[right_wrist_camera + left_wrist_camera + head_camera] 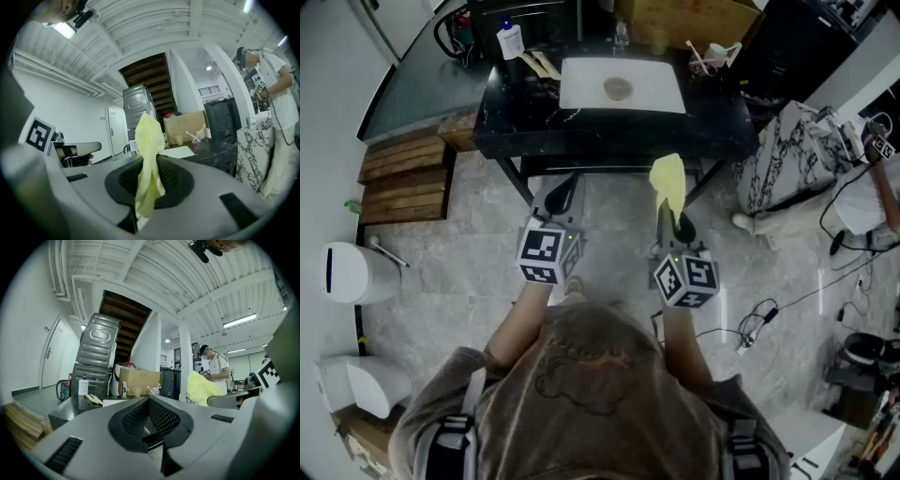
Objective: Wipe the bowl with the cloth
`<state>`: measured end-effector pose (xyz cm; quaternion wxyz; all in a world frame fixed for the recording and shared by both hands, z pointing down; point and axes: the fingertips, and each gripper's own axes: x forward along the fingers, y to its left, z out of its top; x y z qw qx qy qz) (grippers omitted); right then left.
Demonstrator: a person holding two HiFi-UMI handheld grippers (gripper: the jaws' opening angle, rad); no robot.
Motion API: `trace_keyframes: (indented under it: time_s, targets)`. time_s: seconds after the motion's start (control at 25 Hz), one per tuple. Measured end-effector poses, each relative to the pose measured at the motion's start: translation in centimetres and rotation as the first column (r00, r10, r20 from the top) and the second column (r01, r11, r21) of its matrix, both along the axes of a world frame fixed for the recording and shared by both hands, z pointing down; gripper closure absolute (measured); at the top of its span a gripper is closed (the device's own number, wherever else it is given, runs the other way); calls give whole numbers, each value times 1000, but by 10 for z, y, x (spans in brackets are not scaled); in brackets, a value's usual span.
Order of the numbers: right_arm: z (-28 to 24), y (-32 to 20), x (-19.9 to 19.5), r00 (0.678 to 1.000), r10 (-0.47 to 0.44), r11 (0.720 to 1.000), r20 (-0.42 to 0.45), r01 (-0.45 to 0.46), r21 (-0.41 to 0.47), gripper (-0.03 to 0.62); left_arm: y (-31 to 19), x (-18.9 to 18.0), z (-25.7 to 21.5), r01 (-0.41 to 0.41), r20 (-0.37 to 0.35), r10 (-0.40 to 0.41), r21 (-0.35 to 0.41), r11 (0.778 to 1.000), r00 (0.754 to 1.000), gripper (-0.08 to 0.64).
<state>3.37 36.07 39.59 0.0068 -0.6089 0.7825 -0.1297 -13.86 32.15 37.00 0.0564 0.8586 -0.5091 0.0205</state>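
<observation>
black table [727, 129] on grey stone-tile floor [469, 272]. wooden pallets [398, 183] left of it, marble-print cover [783, 155] to its right, cardboard box [139, 382] behind it. white ribbed ceiling [154, 273] w/ strip light [240, 320] overhead.

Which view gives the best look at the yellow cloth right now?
The right gripper view: the cloth fills the centre, pinched in the right tongs and standing upright. The head view shows it from above, short of the table. The left gripper view catches only a yellow bunch at right.
</observation>
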Motion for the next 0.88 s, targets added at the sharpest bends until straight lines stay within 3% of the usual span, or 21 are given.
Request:
trace_keyframes:
  time_s: [0.48, 0.88]
  targets:
    - [3, -20, -23, 999, 9, 1000, 48, -10, 18, 565, -22, -15, 11, -41, 6, 41, -23, 999, 999, 560]
    - [8, -44, -48, 998, 50, 998, 23, -51, 41, 563, -59, -31, 19, -122, 1, 122, -9, 992, 993, 560]
